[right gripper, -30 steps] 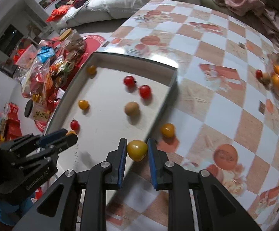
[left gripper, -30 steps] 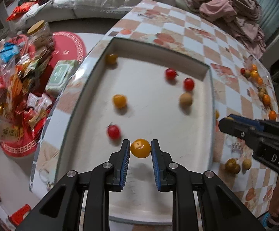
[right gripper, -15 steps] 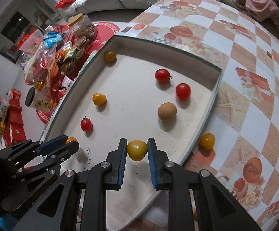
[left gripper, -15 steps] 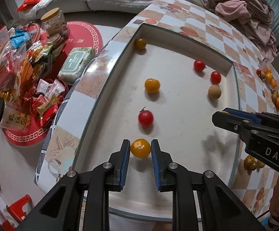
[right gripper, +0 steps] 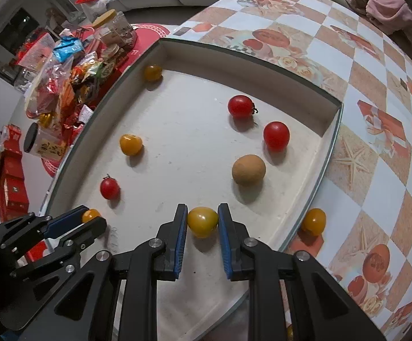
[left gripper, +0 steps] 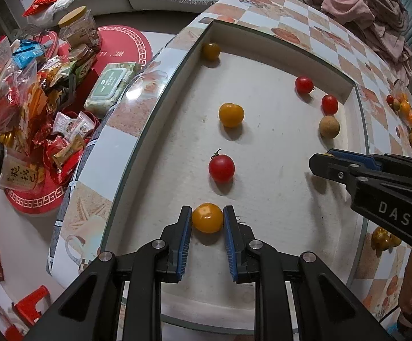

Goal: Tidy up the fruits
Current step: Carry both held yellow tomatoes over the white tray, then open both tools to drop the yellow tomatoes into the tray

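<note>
My left gripper (left gripper: 207, 218) is shut on an orange tomato (left gripper: 207, 217), low over the near left part of the white tray (left gripper: 262, 56). My right gripper (right gripper: 202, 221) is shut on a yellow tomato (right gripper: 202, 221), low over the tray's near right part. In the tray lie a red tomato with a stem (left gripper: 221, 168), an orange tomato (left gripper: 231, 114), a dark orange one (left gripper: 210, 51) in the far corner, two red tomatoes (left gripper: 304, 84) (left gripper: 329, 104) and a brown round fruit (left gripper: 329, 126). The left gripper also shows in the right wrist view (right gripper: 90, 216).
An orange tomato (right gripper: 314, 221) lies on the checkered tablecloth (right gripper: 362, 85) just outside the tray's right rim. Several more fruits (left gripper: 407, 113) sit at the table's far right. Snack packets and jars (left gripper: 35, 85) clutter the floor left of the table. Pink cloth (left gripper: 362, 8) lies at the back.
Both grippers have come down closer to the tray floor with their tomatoes still held. The right gripper moved left from the tablecloth over the tray.
</note>
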